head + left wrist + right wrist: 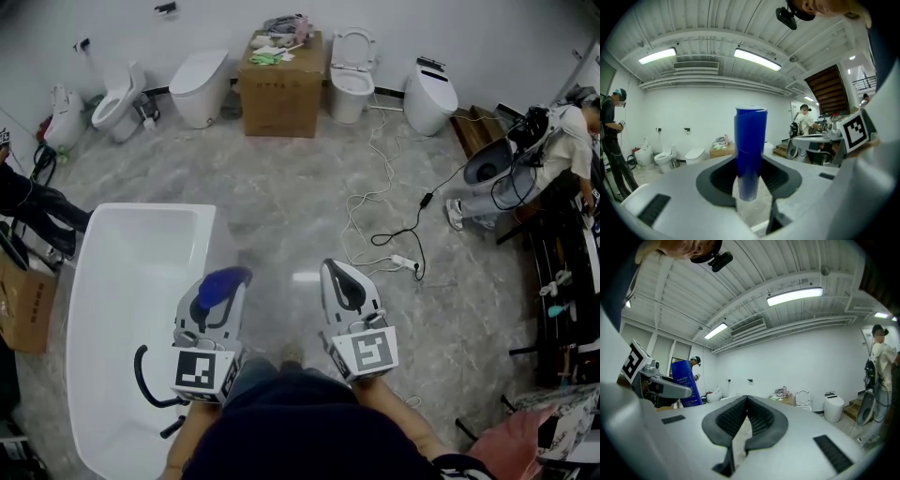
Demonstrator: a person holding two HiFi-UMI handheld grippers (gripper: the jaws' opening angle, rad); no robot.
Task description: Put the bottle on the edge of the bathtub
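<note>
Holding the blue bottle (750,150) upright, your left gripper (220,292) has its jaws clamped on the bottle's lower part. In the head view it shows at the right rim of the white bathtub (141,208), which spreads toward 9 o'clock. Your right gripper (747,401), at 3 o'clock from the left one, has its jaws closed together, with nothing between them. A cardboard box (279,89) stands at 12 o'clock.

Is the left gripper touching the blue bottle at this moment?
Touching. The left gripper view shows the blue bottle standing upright between the two pads of the left gripper, which press on its sides and hold it in the air.
</note>
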